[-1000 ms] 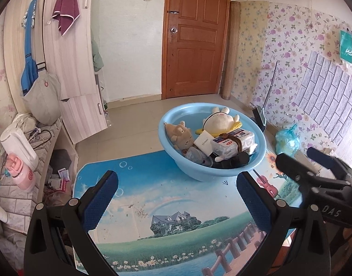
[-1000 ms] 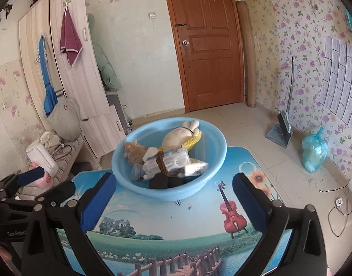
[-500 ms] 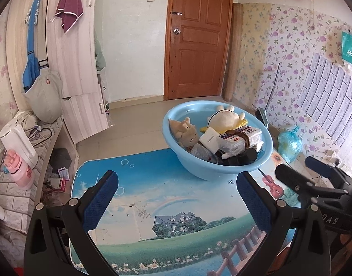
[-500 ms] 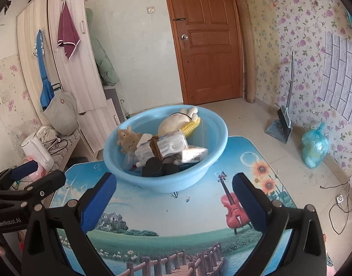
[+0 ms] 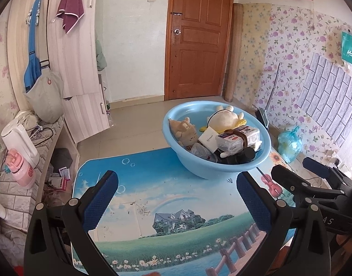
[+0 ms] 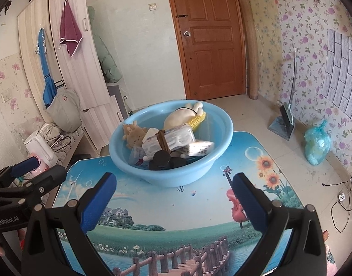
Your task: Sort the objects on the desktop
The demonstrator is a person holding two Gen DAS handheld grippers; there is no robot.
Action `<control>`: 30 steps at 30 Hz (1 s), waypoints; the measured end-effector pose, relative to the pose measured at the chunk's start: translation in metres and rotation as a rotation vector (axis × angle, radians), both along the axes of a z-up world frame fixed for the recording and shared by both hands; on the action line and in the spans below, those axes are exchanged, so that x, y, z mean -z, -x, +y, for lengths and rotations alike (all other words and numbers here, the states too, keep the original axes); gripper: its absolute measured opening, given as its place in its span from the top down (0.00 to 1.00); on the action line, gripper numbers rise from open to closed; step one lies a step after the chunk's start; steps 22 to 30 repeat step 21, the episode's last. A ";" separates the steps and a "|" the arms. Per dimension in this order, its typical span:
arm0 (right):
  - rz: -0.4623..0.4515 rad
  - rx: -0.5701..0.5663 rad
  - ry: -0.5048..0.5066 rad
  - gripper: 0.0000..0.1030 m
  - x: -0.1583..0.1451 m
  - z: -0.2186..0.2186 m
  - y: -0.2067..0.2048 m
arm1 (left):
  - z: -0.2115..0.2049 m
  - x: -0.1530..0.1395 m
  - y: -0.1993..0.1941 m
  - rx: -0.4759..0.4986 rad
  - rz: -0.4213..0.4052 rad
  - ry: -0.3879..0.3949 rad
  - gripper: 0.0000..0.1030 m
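One basin (image 5: 263, 161) — two plush toys (image 5: 186, 132).

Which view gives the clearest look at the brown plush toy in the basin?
The left wrist view: the brown plush toy leans on the blue basin's near-left wall, its face and ears unobstructed. The right wrist view shows it too, but partly behind the white items piled beside it.

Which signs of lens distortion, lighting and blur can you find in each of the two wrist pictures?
Left wrist view: the wardrobe bows like a barrel, corners go black, daylight is even, and the blue basin casts only a soft shadow. Right wrist view: the door leans, the patterned tabletop curves, and there is no motion blur; the basin is sharp.
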State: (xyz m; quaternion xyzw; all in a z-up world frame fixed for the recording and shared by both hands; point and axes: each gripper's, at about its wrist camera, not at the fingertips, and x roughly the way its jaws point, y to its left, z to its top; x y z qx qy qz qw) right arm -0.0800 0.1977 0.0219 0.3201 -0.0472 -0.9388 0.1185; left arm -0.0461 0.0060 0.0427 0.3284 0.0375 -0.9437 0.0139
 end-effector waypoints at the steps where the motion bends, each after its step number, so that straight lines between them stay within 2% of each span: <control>1: -0.002 0.000 0.001 0.00 0.000 0.000 0.000 | 0.001 0.000 0.000 0.001 -0.003 0.001 0.00; 30: 0.000 -0.003 -0.002 0.00 -0.002 0.000 -0.004 | 0.002 0.001 -0.001 -0.002 -0.027 0.009 0.00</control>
